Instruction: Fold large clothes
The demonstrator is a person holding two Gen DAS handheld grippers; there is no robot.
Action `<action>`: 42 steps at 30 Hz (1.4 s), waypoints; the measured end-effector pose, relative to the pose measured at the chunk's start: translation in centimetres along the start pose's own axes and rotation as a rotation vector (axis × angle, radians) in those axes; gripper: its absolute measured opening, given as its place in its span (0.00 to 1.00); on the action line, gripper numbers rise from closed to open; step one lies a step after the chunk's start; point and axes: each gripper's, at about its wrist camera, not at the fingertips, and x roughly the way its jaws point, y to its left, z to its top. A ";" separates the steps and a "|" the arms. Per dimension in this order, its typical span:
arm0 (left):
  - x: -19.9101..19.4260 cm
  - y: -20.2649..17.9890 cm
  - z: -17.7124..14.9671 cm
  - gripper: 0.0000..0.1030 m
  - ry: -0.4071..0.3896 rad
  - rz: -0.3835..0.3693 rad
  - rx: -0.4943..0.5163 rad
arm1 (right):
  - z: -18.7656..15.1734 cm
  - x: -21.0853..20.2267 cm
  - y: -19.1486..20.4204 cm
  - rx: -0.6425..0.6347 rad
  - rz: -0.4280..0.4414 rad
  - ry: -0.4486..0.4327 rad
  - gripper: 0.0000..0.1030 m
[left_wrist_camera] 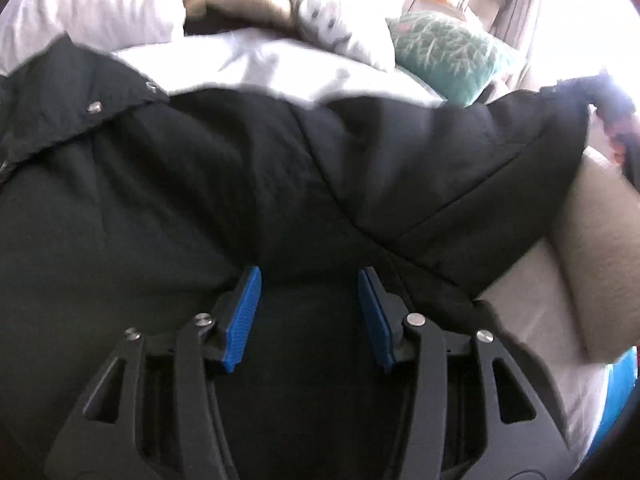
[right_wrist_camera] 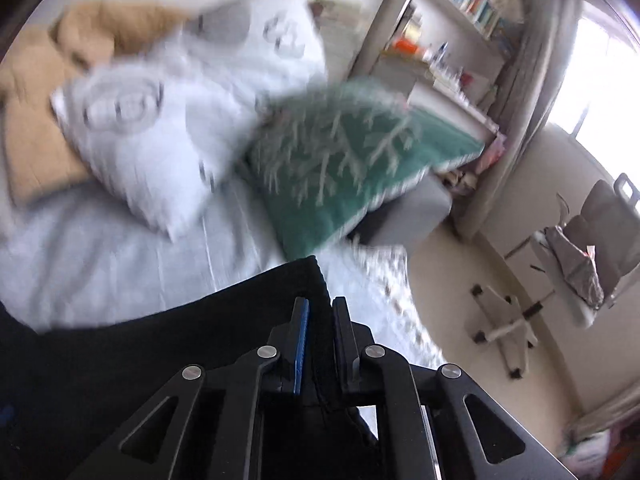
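A large black padded jacket (left_wrist_camera: 248, 184) with metal snaps lies spread over the white bed sheet (left_wrist_camera: 264, 64). My left gripper (left_wrist_camera: 309, 276) is open, its blue pads (left_wrist_camera: 242, 320) just above the jacket's middle, nothing between them. One sleeve (left_wrist_camera: 500, 148) stretches to the right, where my right gripper (left_wrist_camera: 616, 108) holds its cuff. In the right wrist view my right gripper (right_wrist_camera: 320, 304) is shut on the black cuff (right_wrist_camera: 316, 280), lifted above the bed.
A white patterned pillow (right_wrist_camera: 160, 128), a green pillow (right_wrist_camera: 344, 152) and a tan blanket (right_wrist_camera: 44, 100) lie at the head of the bed. A beige cushion (left_wrist_camera: 592, 248) sits at the right. Bookshelves (right_wrist_camera: 460, 20), a chair (right_wrist_camera: 600, 232) and the floor are beyond the bed edge.
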 end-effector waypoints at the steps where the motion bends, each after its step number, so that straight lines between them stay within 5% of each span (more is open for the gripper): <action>1: -0.2 0.0 0.2 0.51 0.005 0.002 -0.001 | -0.6 1.1 0.8 -0.028 -0.019 0.037 0.14; 3: -0.9 -0.4 0.3 0.52 0.028 0.017 0.023 | -1.3 1.9 1.1 -0.048 -0.076 0.081 0.17; 6: -3.2 -0.9 0.0 0.64 0.062 0.031 0.029 | -1.2 -0.1 -0.3 0.008 -0.016 0.082 0.31; 8: -5.5 -0.7 -0.4 0.71 0.081 0.039 0.004 | -1.0 -2.9 -1.2 0.044 0.042 0.046 0.58; 10: -8.0 -0.1 -0.6 0.73 0.091 0.049 -0.024 | -1.0 -5.9 -1.6 0.075 0.112 0.001 0.67; 16: -17.4 4.7 -1.9 0.81 0.076 0.197 -0.113 | -2.3 -14.4 0.6 0.096 0.309 -0.034 0.79; 24: -27.4 14.3 -5.5 0.83 0.064 0.385 -0.260 | -7.4 -21.4 7.9 0.003 0.499 -0.005 0.80; 31: -34.6 25.8 -12.0 0.83 0.051 0.469 -0.534 | -12.6 -24.0 14.8 -0.092 0.571 0.019 0.81; 35: -39.2 33.6 -17.4 0.83 -0.012 0.485 -0.774 | -15.2 -24.0 17.7 -0.089 0.632 0.071 0.81; 39: -42.0 39.8 -23.0 0.83 -0.095 0.446 -1.061 | -17.1 -23.6 20.5 -0.090 0.640 0.079 0.81; 42: -41.6 42.6 -26.1 0.83 -0.148 0.349 -1.224 | -18.3 -22.8 23.1 -0.075 0.670 0.100 0.81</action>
